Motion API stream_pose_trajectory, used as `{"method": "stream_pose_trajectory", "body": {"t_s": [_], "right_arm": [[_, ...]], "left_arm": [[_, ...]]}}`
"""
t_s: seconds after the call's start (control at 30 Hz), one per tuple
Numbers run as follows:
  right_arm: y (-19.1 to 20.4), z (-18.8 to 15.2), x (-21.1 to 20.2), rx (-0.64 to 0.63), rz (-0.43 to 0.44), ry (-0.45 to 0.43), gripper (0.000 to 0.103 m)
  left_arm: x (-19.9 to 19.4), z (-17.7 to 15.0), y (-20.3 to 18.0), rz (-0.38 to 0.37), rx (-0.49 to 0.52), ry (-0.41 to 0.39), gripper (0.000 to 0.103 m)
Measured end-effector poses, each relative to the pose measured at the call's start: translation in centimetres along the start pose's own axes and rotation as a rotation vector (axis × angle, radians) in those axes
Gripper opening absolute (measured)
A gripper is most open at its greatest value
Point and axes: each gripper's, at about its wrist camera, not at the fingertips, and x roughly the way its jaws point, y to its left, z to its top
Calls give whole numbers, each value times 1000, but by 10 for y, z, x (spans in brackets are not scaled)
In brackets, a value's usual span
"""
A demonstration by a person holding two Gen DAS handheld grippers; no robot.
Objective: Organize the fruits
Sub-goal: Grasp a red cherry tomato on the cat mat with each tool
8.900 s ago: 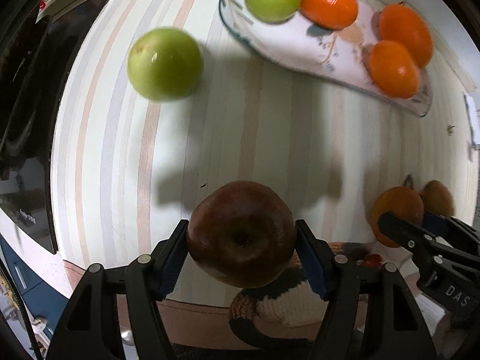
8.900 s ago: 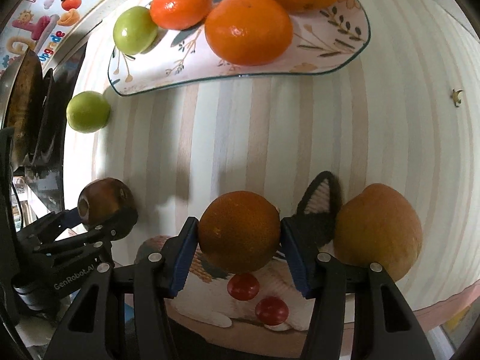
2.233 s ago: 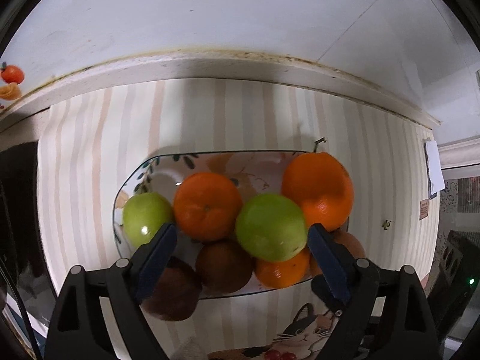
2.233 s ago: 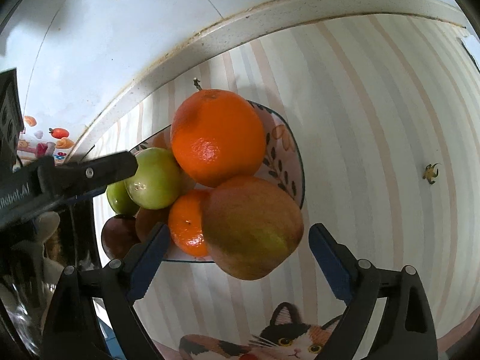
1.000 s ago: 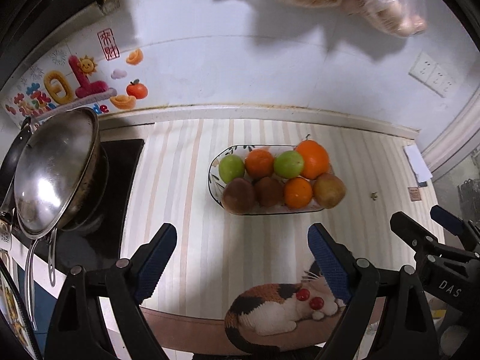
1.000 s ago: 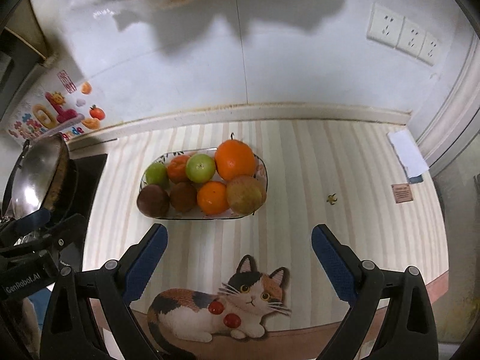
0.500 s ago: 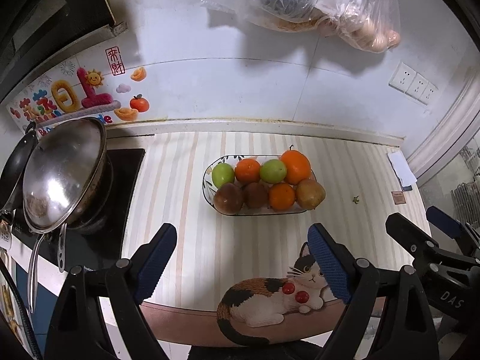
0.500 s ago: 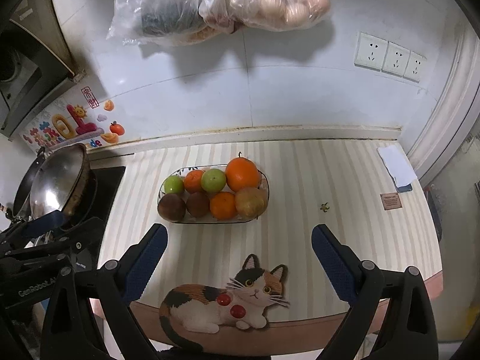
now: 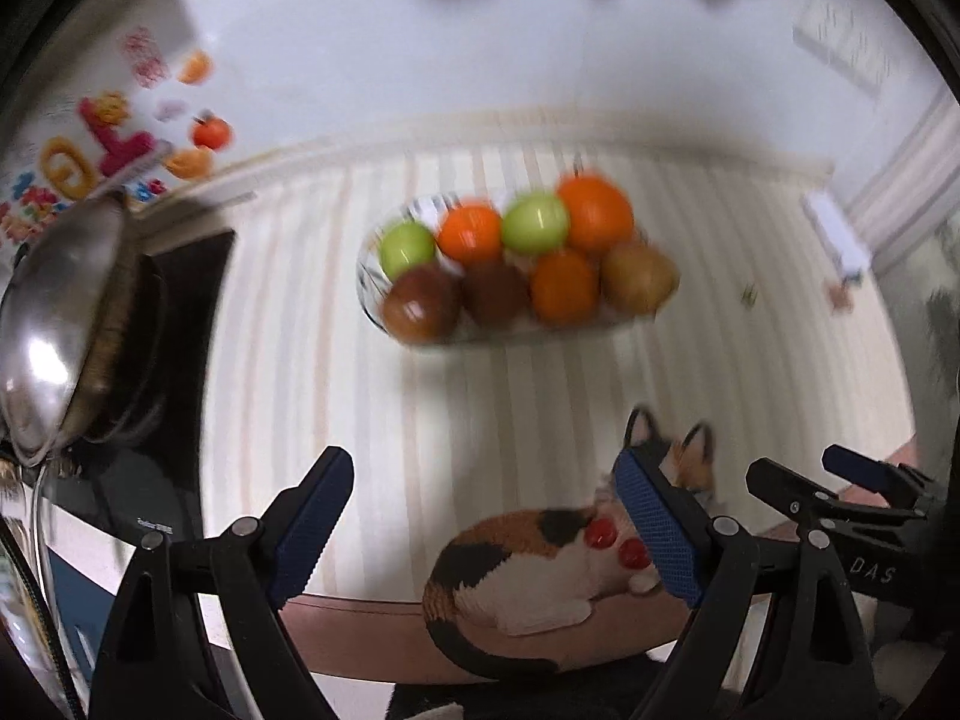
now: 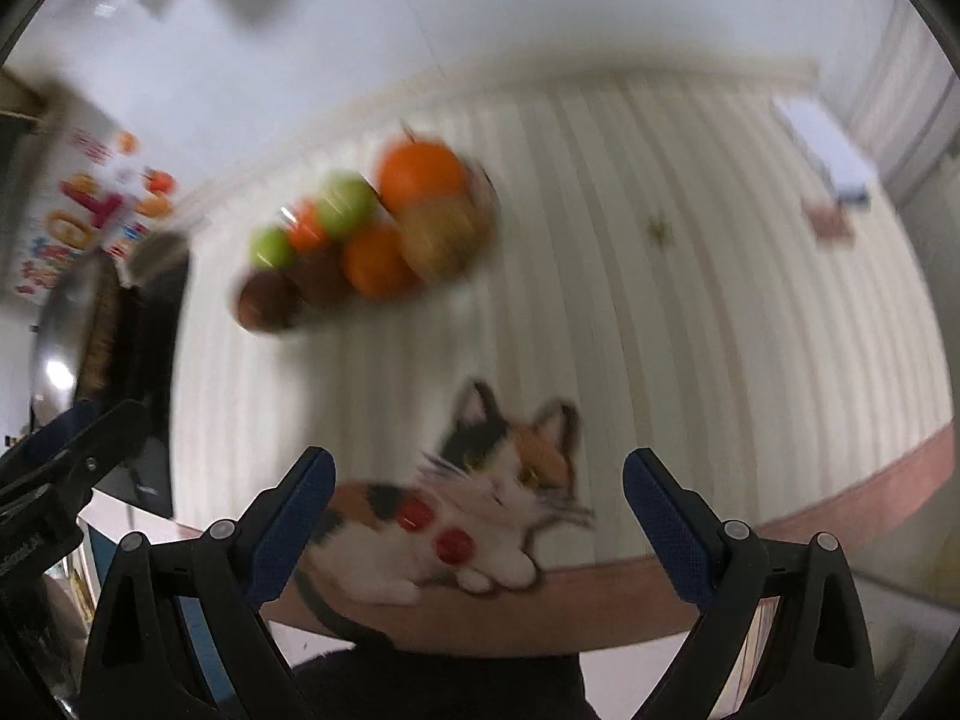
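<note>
A patterned oval plate (image 9: 367, 294) on the striped counter holds several fruits: two green apples (image 9: 408, 249), oranges (image 9: 594, 215), dark red apples (image 9: 420, 307) and a brownish pear (image 9: 639, 277). The plate also shows in the right wrist view (image 10: 486, 228), blurred. My left gripper (image 9: 483, 525) is open and empty, well short of the plate. My right gripper (image 10: 480, 516) is open and empty above the counter's front edge, and shows at the right of the left wrist view (image 9: 840, 492).
A cat-shaped mat (image 9: 528, 564) lies at the counter's front edge, below both grippers (image 10: 468, 510). A steel wok lid (image 9: 54, 324) sits on a black cooktop (image 9: 174, 360) at the left. A white wall with stickers (image 9: 114, 138) runs behind.
Both views have dropped lower and nearer to the counter and are now blurred by motion. The plate of fruit looks larger. Both grippers stay open and empty.
</note>
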Motion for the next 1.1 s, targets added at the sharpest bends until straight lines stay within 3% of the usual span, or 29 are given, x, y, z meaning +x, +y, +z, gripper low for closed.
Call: {"method": "stream_pose_trajectory", "body": {"t_s": [0.07, 0.13, 0.3, 0.47, 0.57, 0.73, 0.93, 1.03, 1.1], "right_arm": [[-13, -8, 25, 22, 29, 52, 92], [-19, -18, 48, 23, 64, 108, 79], [-9, -44, 103, -39, 123, 248, 66], [4, -58, 132, -94, 131, 299, 53], [13, -60, 135, -153, 104, 274, 33], [4, -58, 127, -168, 52, 224, 32], [-29, -45, 111, -76, 21, 183, 32], [-39, -44, 110, -52, -2, 172, 32], [-50, -41, 108, -36, -3, 169, 32]], "left_arm": [[26, -4, -8, 17, 29, 66, 90], [51, -9, -12, 28, 47, 141, 90], [86, -21, -8, 58, 56, 252, 90], [101, -28, -3, 69, 55, 301, 90], [106, -30, -4, 51, 52, 315, 90], [114, -36, -22, -24, 90, 334, 89], [133, -50, -61, -130, 173, 381, 89], [139, -53, -74, -156, 189, 387, 80], [142, -54, -81, -156, 204, 389, 62]]}}
